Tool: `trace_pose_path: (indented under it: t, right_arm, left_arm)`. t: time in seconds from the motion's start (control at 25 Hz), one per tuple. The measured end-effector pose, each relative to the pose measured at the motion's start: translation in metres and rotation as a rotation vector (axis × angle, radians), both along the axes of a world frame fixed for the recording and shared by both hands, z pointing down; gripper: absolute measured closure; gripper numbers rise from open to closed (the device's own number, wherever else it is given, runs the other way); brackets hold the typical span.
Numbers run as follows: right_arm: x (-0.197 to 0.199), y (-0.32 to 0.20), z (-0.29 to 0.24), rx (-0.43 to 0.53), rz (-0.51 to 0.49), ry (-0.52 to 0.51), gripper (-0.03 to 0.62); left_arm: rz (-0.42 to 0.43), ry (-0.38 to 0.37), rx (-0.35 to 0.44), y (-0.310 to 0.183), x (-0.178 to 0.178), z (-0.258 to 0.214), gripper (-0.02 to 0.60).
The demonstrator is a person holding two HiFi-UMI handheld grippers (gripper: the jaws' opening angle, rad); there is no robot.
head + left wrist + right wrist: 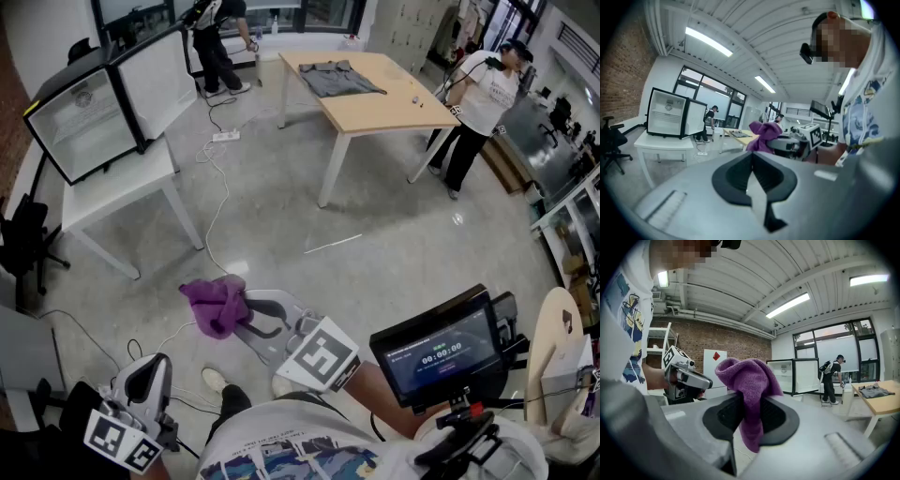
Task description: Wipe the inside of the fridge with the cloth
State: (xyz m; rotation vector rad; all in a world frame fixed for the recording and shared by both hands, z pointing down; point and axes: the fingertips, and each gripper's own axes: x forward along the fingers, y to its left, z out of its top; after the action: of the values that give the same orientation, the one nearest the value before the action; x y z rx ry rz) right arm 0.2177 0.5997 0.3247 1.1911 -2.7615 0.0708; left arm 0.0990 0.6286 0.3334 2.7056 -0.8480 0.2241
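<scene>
**The purple cloth [749, 377] is gripped by the right gripper [747, 417], well apart from the fridge [92, 120].**
The right jaws are closed firmly on the cloth, which is bunched above them. The jaws of the left gripper [751, 172] are pressed together, and nothing is held between them. The fridge is placed on a white table [131, 186] with its door open; both grippers are seen far in front of it.
</scene>
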Motion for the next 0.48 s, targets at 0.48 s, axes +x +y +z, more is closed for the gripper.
trace_pose_path:
  t: [0.48]
  right_arm:
    - [-0.033, -0.063, -0.007, 0.050, -0.009, 0.024, 0.514]
  left_arm:
    - [0.013, 0.004, 0.025, -0.062, -0.027, 0.002, 0.577]
